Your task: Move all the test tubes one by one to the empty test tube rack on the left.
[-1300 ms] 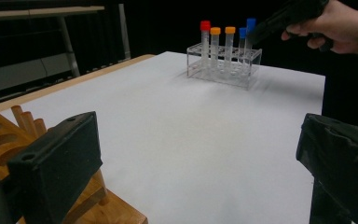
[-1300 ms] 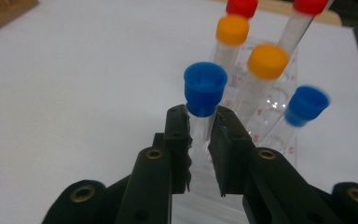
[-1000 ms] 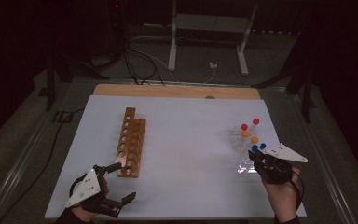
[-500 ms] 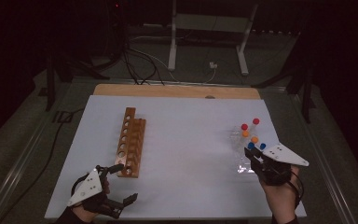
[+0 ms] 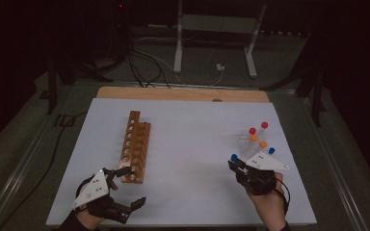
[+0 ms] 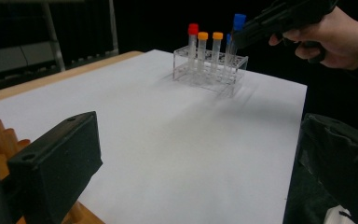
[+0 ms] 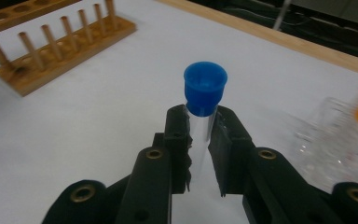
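One tube lifted, none placed yet.
Right gripper (image 7: 199, 140) pinching blue-capped tube (image 7: 204, 91) above worktop (image 5: 192, 144), clear of plastic rack (image 5: 250, 144); left gripper (image 5: 125, 190) spread wide, empty, beside wooden rack (image 5: 135, 144). Wooden rack without tubes; four capped tubes waiting in plastic rack. Open path between racks.

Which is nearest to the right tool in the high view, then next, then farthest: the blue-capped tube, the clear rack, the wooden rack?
1. Blue-capped tube: gripped in the right tool.
2. Clear rack: just beyond it, toward the table's right edge.
3. Wooden rack: across the table, on the left.
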